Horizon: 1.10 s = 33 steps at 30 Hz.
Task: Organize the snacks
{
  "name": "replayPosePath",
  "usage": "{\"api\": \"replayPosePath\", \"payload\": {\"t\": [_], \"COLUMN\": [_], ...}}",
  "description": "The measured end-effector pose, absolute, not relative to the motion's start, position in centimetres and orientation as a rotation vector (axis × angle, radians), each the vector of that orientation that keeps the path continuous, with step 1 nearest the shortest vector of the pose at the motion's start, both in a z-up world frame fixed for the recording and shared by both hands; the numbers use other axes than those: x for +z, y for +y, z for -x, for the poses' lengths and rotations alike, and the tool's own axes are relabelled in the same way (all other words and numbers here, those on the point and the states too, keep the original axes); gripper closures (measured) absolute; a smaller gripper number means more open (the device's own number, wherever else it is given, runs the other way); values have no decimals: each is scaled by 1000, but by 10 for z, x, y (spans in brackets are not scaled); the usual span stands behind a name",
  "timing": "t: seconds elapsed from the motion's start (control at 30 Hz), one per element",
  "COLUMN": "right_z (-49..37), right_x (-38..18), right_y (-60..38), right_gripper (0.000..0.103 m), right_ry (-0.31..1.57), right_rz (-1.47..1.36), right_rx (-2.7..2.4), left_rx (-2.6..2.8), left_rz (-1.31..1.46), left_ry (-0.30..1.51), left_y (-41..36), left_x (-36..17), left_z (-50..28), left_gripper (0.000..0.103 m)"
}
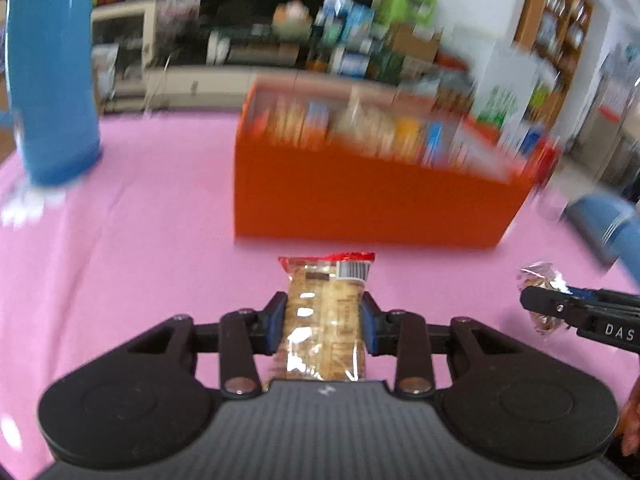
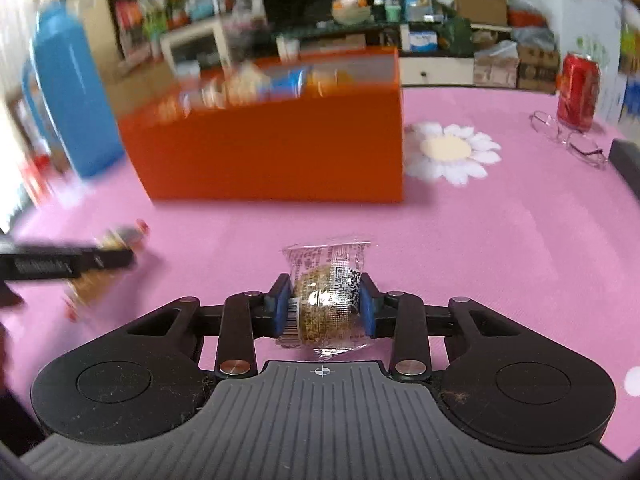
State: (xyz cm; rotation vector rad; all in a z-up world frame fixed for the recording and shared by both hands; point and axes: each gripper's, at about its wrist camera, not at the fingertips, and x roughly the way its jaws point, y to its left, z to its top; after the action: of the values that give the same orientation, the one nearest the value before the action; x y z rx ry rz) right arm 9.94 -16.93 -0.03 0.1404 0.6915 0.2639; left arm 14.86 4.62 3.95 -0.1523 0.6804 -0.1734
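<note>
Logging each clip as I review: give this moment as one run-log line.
left gripper: shut on cracker packet | right gripper: shut on round snack packet | orange box: ahead, holds snacks | both packets outside box

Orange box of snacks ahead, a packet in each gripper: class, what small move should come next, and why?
Probably carry both forward over the open-topped orange box. The left gripper grips a red-topped clear cracker packet, the right gripper a clear round-biscuit packet, both short of it.

Snacks (image 1: pixel 360 128) in orange box (image 1: pixel 360 208) blurred
</note>
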Motion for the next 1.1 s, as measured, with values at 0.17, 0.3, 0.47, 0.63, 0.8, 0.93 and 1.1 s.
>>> {"api": "replayPosePath", "payload": {"t": [0.17,0.3,0.47,0.63,0.8,0.93,1.1], "right_z": [-144,-227,-231,-162,-107,-87,-65], "right_x": [75,95,100,91,66,55,50], "right_y": [-169,-151,-141,-150,-176,-198,-213], "right_gripper": [90,82,43,16,10,10,10], "right_ry": [504,499,485,425,501,569,583], "right_rz": [-116,-43,-38,-16,-122,-218,-261], "right_rx": [294,290,309,264,198,140,72], "left_rx": [-186,-153,-137,-70,10,23,24], "left_rz": [178,143,133,61,-42,12,36], "left_ry": [536,543,531,550,592,626,614], "left_y": [40,28,29,27,20,27,25], "left_x": [105,112,107,82,60,52,61], "left_z": [-222,-285,-263,-192,-142,-123,-113], "left_gripper": [68,41,35,22,14,14,14]}}
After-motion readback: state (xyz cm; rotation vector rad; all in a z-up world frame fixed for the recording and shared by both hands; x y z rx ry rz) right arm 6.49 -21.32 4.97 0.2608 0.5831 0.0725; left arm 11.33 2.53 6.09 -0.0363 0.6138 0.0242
